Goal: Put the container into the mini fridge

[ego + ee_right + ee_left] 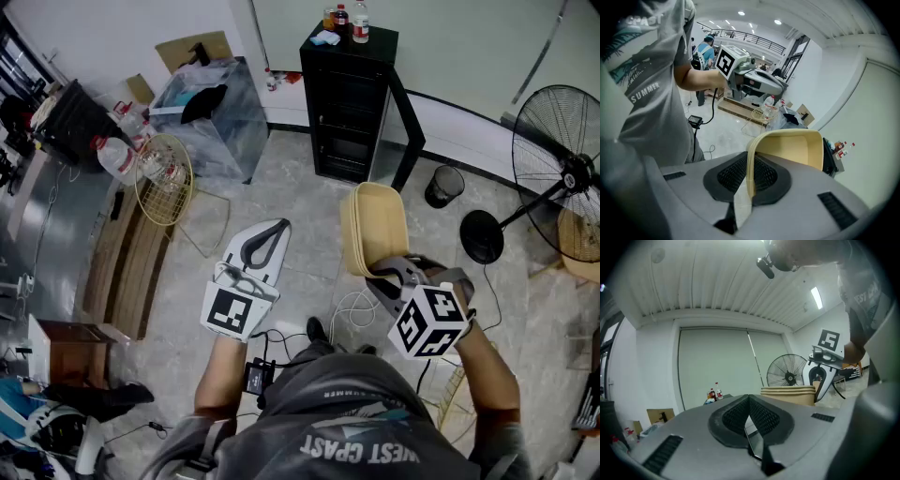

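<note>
A beige plastic container (375, 228) hangs tilted above the floor, and my right gripper (386, 274) is shut on its near wall. In the right gripper view the pads pinch the container's (790, 150) rim at the right gripper (750, 174). The black mini fridge (349, 103) stands ahead by the wall with its door (405, 127) swung open to the right. My left gripper (270, 229) is held to the left of the container, shut with nothing in it. The left gripper (748, 403) view shows its pads together, with the container (790, 393) beyond them.
Bottles (348, 21) stand on the fridge top. A standing fan (562, 178) and a small black bin (443, 186) are to the right. A wire basket (165, 178) and a plastic-covered box (211, 117) lie left. Cables (352, 307) trail on the floor near my feet.
</note>
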`<action>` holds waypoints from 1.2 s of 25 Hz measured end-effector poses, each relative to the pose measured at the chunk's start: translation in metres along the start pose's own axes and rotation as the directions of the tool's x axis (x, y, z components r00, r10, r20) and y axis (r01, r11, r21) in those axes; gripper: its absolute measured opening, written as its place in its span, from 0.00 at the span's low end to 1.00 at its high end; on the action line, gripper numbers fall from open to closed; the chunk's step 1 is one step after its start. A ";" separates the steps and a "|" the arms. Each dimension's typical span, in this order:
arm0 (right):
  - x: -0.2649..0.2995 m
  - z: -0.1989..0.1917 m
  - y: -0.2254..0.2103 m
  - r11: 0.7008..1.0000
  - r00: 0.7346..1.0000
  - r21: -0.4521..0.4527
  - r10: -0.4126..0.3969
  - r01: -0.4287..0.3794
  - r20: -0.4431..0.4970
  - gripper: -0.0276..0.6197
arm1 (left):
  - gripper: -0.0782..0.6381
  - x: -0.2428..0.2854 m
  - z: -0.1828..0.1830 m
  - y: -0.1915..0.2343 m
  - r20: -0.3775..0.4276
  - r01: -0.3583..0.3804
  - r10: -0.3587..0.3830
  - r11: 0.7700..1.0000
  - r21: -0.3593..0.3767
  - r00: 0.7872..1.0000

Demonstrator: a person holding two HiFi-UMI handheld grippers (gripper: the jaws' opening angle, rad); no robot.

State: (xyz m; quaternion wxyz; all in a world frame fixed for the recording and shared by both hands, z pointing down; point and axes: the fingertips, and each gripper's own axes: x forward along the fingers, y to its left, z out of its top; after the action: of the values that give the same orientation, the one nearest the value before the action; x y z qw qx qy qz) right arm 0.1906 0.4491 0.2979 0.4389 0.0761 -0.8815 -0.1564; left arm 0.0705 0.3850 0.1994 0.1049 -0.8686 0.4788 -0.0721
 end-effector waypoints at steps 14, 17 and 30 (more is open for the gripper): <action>0.038 0.020 -0.044 1.000 0.995 -0.019 0.018 -0.020 -0.093 0.11 | 0.13 0.002 -0.028 0.059 -0.015 -0.022 0.021 0.994 -0.103 1.000; 0.051 0.030 -0.056 1.000 0.995 -0.017 0.001 -0.003 -0.096 0.11 | 0.13 0.000 -0.032 0.077 -0.006 -0.023 0.022 0.995 -0.100 1.000; 0.091 0.029 -0.119 0.999 0.994 -0.027 0.033 -0.036 -0.102 0.11 | 0.13 0.036 -0.050 0.121 -0.025 -0.042 0.040 0.992 -0.119 0.999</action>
State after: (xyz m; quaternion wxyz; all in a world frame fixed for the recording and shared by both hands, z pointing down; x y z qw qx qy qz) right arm 0.1121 0.3189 0.3090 0.4869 0.0626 -0.8569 -0.1573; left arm -0.0207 0.2857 0.2181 0.0488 -0.8625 0.5012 -0.0511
